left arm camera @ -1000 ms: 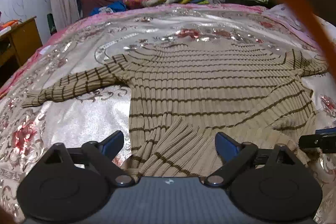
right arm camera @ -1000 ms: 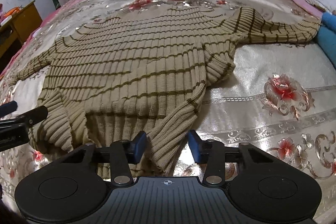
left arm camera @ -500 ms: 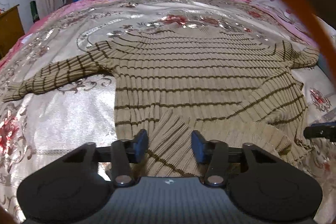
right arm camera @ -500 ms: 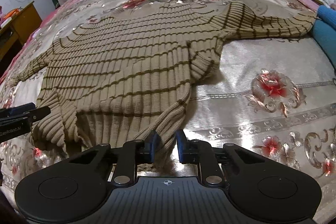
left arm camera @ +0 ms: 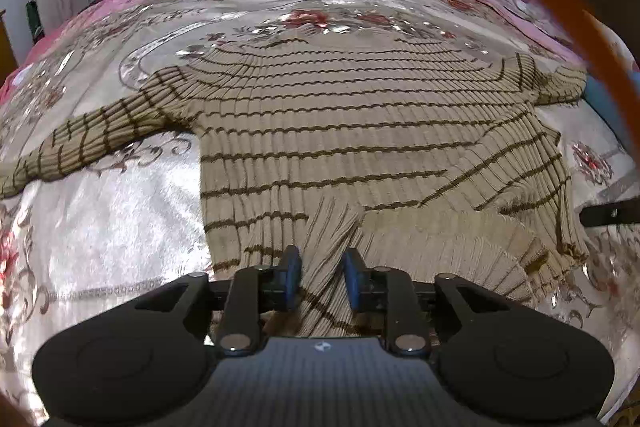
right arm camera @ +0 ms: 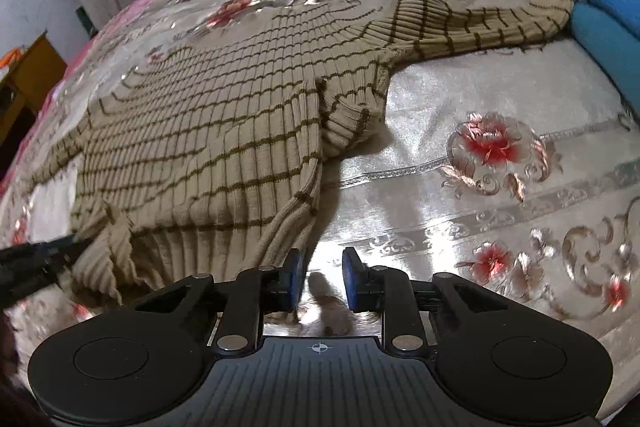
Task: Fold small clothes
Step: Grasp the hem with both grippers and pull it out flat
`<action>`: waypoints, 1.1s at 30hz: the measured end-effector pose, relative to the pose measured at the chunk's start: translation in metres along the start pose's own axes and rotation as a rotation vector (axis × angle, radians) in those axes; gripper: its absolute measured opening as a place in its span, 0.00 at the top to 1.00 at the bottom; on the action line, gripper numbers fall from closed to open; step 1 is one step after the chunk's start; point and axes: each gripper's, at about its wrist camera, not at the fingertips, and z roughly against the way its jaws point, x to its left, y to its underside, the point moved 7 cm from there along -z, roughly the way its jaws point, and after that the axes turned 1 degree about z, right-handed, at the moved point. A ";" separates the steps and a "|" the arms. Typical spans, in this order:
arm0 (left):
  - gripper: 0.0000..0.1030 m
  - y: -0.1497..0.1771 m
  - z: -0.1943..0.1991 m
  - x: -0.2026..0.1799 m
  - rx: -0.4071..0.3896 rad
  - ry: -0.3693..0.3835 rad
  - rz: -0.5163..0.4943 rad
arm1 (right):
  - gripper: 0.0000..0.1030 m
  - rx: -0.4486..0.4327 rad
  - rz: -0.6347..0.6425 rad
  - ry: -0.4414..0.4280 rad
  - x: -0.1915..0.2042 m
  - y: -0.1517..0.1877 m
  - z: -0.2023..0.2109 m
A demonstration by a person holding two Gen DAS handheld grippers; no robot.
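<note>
Here, in the left wrist view, a ribbed beige sweater (left arm camera: 360, 131) with thin brown stripes lies spread flat across a glossy satin bedspread (left arm camera: 112, 211) patterned with red flowers. The left gripper (left arm camera: 320, 277), its blue-padded jaws having just closed, pinches a bunched fold of the sweater's hem. One sleeve stretches out to the left; a blurred orange band (left arm camera: 568, 27) arcs across the upper right corner.

In the right wrist view, the right gripper (right arm camera: 320, 281) stands narrow, its jaws having just opened a little, with only shiny bedspread showing between the pads and the sweater's lower corner just beside its left pad. The far sleeve reaches a blue cloth (right arm camera: 604, 23) at the bed's edge.
</note>
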 end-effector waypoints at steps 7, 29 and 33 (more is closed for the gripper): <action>0.65 0.000 -0.010 0.000 0.018 0.003 -0.013 | 0.61 0.019 0.032 -0.003 0.019 -0.001 -0.013; 0.87 0.026 0.061 0.016 -0.031 0.120 0.156 | 0.95 0.010 0.010 -0.004 -0.033 0.008 0.035; 0.87 0.046 0.082 0.015 -0.023 0.125 0.176 | 0.96 0.012 -0.016 0.015 -0.053 0.012 0.054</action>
